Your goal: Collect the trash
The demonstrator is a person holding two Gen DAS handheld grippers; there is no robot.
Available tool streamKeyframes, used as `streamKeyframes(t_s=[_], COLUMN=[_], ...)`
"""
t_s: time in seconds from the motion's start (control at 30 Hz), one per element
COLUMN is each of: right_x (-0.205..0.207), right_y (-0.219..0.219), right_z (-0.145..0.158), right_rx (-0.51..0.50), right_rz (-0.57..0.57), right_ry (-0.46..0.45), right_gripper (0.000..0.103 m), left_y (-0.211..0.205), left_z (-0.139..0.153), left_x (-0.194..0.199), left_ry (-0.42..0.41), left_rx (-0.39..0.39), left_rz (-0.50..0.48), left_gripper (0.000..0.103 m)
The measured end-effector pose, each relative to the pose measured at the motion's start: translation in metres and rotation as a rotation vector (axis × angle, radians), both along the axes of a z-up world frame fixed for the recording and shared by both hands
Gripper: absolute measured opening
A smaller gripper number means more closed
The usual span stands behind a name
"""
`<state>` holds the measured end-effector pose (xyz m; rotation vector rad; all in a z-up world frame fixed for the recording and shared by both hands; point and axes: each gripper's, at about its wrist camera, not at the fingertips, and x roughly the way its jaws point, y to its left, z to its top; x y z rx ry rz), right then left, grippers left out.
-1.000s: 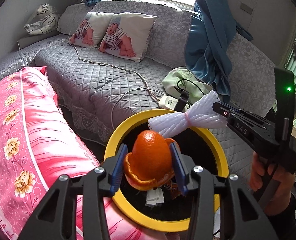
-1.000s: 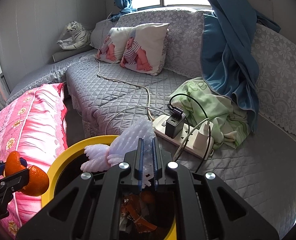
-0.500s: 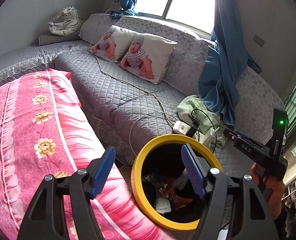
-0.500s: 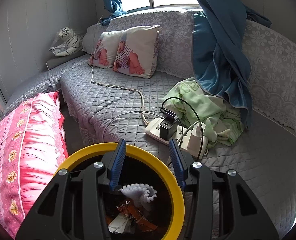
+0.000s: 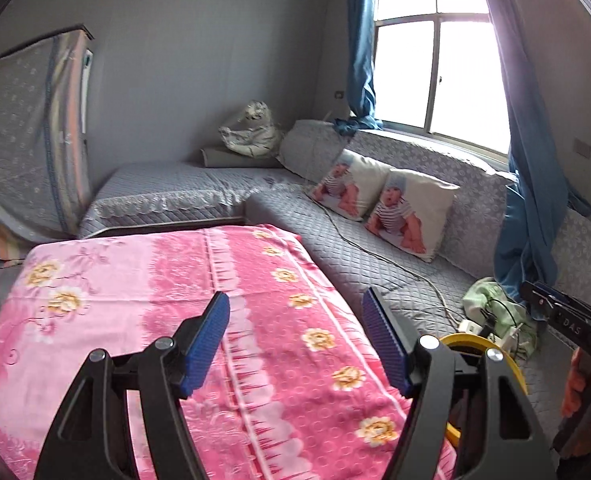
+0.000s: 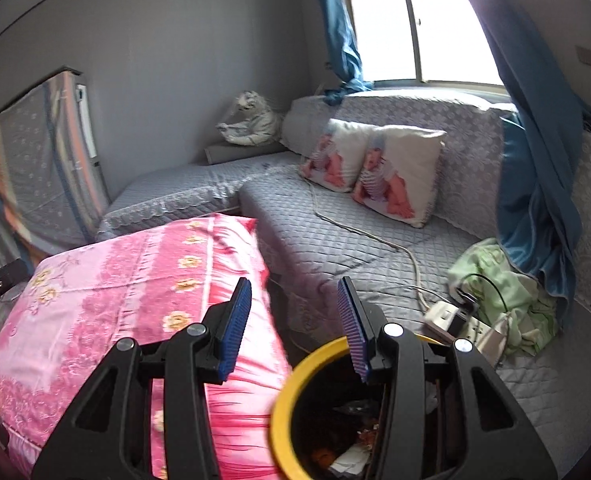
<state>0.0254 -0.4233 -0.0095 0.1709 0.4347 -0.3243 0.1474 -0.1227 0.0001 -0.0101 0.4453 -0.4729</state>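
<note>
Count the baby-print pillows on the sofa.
2. Both lean on the sofa backrest under the window, side by side: one pillow nearer the corner, the other toward the blue curtain. None seems hidden.

- Two baby-print pillows (image 5: pixel 411 210), side by side on the grey sofa (image 5: pixel 375 264)
- One yellow-rimmed trash bin (image 6: pixel 295 376)
- One pink floral blanket (image 5: pixel 175 312)
- One plush white tiger (image 5: pixel 251 130), at the sofa's far corner
- One white power strip (image 6: pixel 455 316)
- One green cloth (image 6: pixel 503 280)
- Two grippers, left gripper (image 5: pixel 297 344) and right gripper (image 6: pixel 295 326), each with jaws apart

Your left gripper (image 5: pixel 297 338) and right gripper (image 6: pixel 295 322): both level, blue-padded jaws spread wide, nothing held between them.
</note>
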Motion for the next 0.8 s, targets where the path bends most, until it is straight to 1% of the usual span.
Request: streamKeyframes(t_s=[0.13,0.27,0.33,0.4,0.47,0.5,0.6,0.63,0.7,0.8], right_x=[0.003,0.004,0.004,0.003,0.003,0.004,0.0,-0.001,-0.005,-0.01], right_y=[0.056,0.101,0.121,0.135,0.148,0.154,0.167,0.17,0.175,0.182], right_z=[0.015,0.019,0.017,0.011,0.004,0.0,-0.01,-0.012,-0.019,-0.025], right_rx=[-0.014,-0.023,-0.033,-0.019,-0.007,-0.006,-0.006,-0.005,-0.006,-0.032], right_rz=[0.141,0.228,0.254,0.284,0.309,0.311,0.305,0.3,0.293,0.271], right_ry=[-0.048,-0.074,-0.083,-0.082,-0.072,-0.069,-0.078,-0.082,-0.093,-0.108], right_gripper=[0.042,0.045,0.054,0.058,0.061,0.065,0.078,0.083,0.089,0.093], left_y=[0.052,0.098,0.114,0.126,0.137,0.139,0.146,0.148,0.153,0.159], left_z=[0.01,0.009,0.006,0.003,0.001,-0.001,-0.002,-0.003,-0.003,-0.004], left_x=[-0.029,-0.06,-0.075,-0.087,-0.099,-0.104,-0.117,-0.119,-0.125,-0.131], left_ry=[-0.065,-0.078,-0.084,-0.087,-0.092,-0.097,-0.122,-0.13,-0.141,-0.16], left_rx=[0.047,0.05,0.043,0.034,0.008,-0.003,-0.017,-0.021,-0.037,-0.067], left_rz=[0.145,0.237,0.273,0.302,0.316,0.321,0.344,0.353,0.363,0.391], left_gripper=[0.066,0.072,0.075,0.082,0.086,0.089,0.095,0.095,0.095,0.095])
